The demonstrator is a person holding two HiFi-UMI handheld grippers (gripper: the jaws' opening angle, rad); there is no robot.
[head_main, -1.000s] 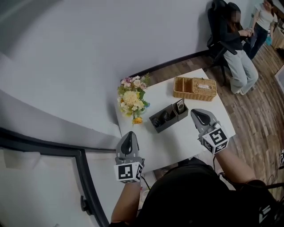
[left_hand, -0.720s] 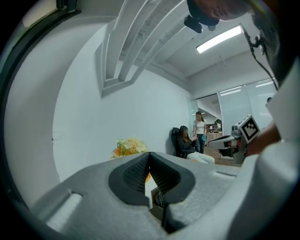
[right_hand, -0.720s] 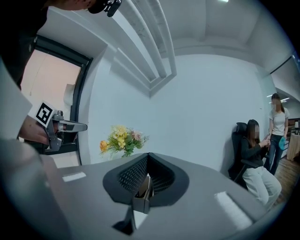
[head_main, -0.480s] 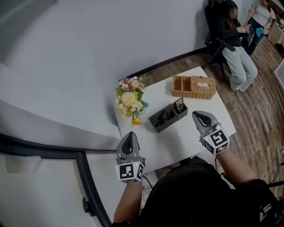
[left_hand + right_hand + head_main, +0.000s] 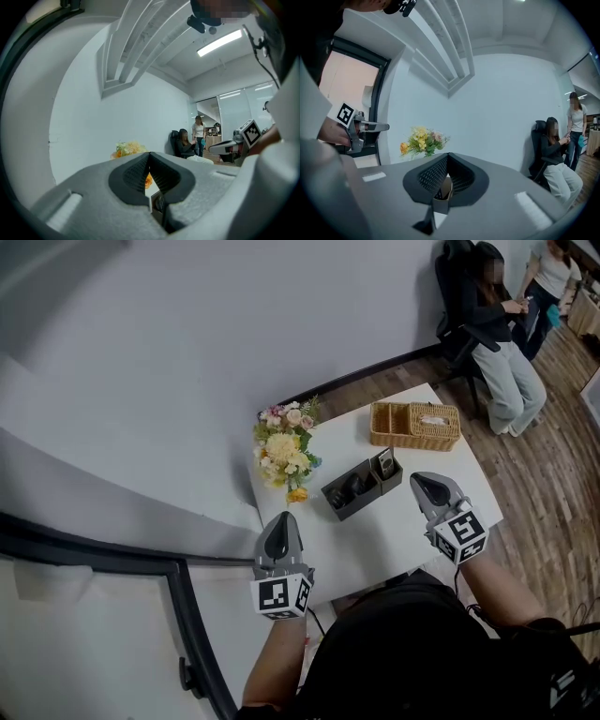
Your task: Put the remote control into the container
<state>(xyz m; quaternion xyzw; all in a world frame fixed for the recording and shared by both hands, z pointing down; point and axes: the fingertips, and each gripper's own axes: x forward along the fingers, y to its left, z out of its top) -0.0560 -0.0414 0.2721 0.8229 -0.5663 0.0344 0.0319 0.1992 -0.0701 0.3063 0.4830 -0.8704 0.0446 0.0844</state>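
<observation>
Both left gripper [image 5: 282,524] and right gripper [image 5: 422,484] pinched together, empty; remote control [image 5: 382,465] looks already in container's [image 5: 347,505] 2 o'clock end, pretty much done.

container [image 5: 158,205] mostly hiding behind the left gripper [image 5: 149,157], standing person [image 5: 555,276] getting cut off at one o'clock

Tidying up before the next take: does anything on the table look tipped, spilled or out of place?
Nothing stands out. The flowers stand upright, the wicker basket sits flat at the far corner, and the grey container sits level with a remote control in its end compartment. No spill shows.
</observation>
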